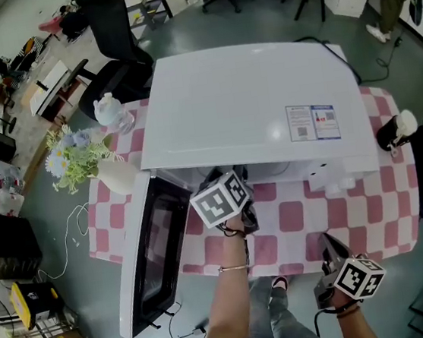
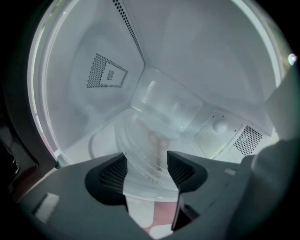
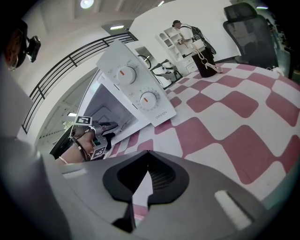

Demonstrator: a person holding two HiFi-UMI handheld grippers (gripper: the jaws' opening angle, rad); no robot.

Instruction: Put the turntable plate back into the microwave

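Note:
The white microwave stands on the pink-checked table with its door swung wide open to the left. My left gripper reaches into the cavity mouth. In the left gripper view the clear glass turntable plate lies tilted on the cavity floor, and its near rim sits between the wide-apart jaws of my left gripper; the pads stand clear of it. My right gripper hovers over the table's front edge, shut and empty. The right gripper view shows the microwave's control panel and my left gripper at the opening.
A white vase of flowers and a white teapot stand at the table's left end. A dark holder sits at the right end. An office chair stands behind the table. The open door overhangs the front left edge.

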